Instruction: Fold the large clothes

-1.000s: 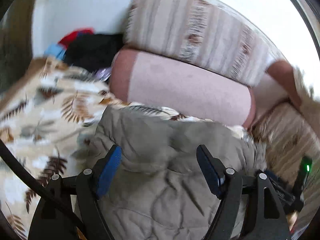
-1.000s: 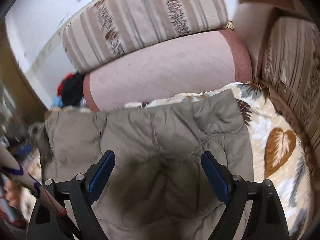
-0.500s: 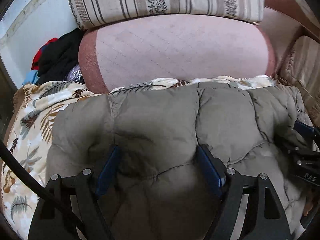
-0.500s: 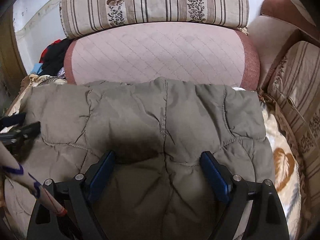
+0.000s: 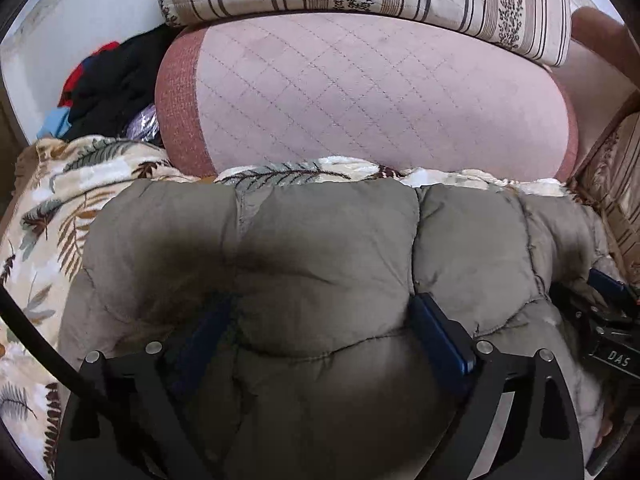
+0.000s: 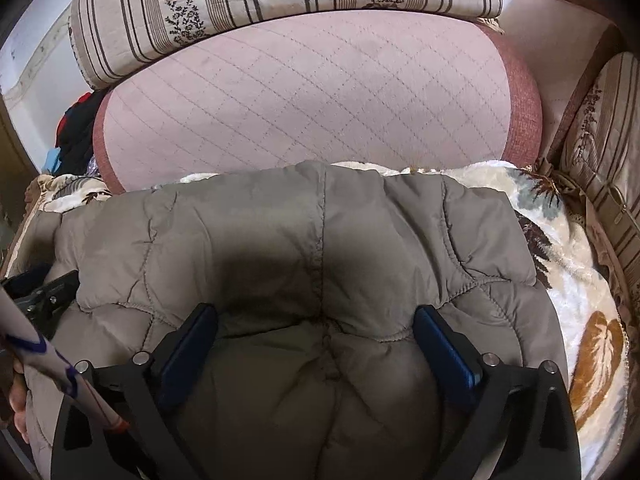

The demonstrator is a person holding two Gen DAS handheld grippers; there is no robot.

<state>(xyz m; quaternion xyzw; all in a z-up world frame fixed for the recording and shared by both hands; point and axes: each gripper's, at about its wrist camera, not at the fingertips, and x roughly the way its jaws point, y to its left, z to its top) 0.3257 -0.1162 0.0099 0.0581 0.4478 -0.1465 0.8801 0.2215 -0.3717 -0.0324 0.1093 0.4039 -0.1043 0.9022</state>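
1. The grey puffy coat lies in the middle of both pictures, on the leaf blanket, just below the pink cushion.
2. It looks folded into a thick bundle already; maybe one more fold or some pressing flat is left.
3. The left gripper and right gripper are wide apart, pressing down on the coat, pinching nothing.

Jacket hem beyond bottom edge
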